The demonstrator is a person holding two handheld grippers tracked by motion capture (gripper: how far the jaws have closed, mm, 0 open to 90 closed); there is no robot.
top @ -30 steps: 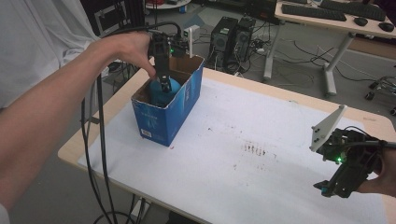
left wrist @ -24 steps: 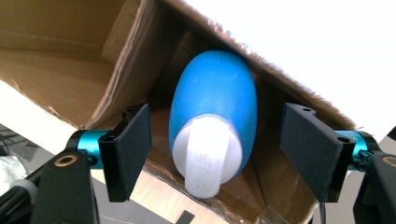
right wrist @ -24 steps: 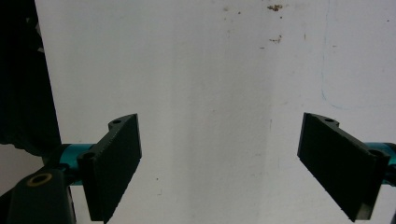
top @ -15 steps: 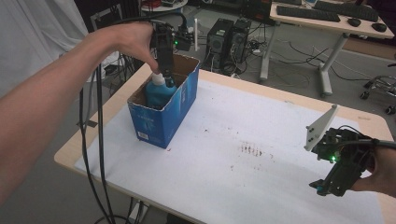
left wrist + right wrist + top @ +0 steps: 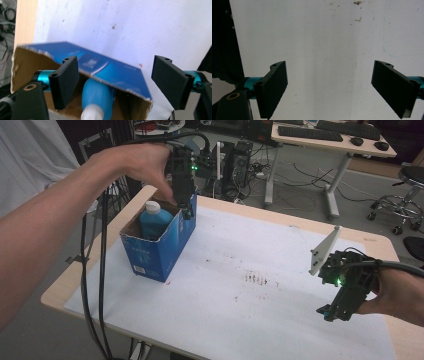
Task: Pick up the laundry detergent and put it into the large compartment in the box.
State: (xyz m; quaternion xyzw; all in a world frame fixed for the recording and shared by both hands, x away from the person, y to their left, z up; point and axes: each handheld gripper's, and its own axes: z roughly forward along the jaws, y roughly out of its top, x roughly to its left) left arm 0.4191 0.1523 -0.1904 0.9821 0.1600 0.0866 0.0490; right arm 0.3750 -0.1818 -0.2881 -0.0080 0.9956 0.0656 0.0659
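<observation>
Bottle point(image 5: 155, 220): blue plastic, white cap, standing upright inside the box point(image 5: 159, 245) at the table's point(image 5: 280, 330) 10 o'clock corner.
Left gripper point(image 5: 186, 212): above the box's rim at the bottle's 2 o'clock; jaws just opened, apart, nothing between them.
Right gripper point(image 5: 327, 312): at 4 o'clock, jaws wide apart, empty.
Handling: likely rigid, smooth, somewhat slippery; weight unknown.
Hold point: at the neck below the cap; box walls crowd the body.

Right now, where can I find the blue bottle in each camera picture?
High view: the blue bottle stands upright inside the blue cardboard box, upper left, just below the left gripper.
Left gripper view: bottom centre, white cap toward the camera, between the open jaws.
Right gripper view: not in it; white table cover and open jaws.
Shared landmark: the box.
</observation>
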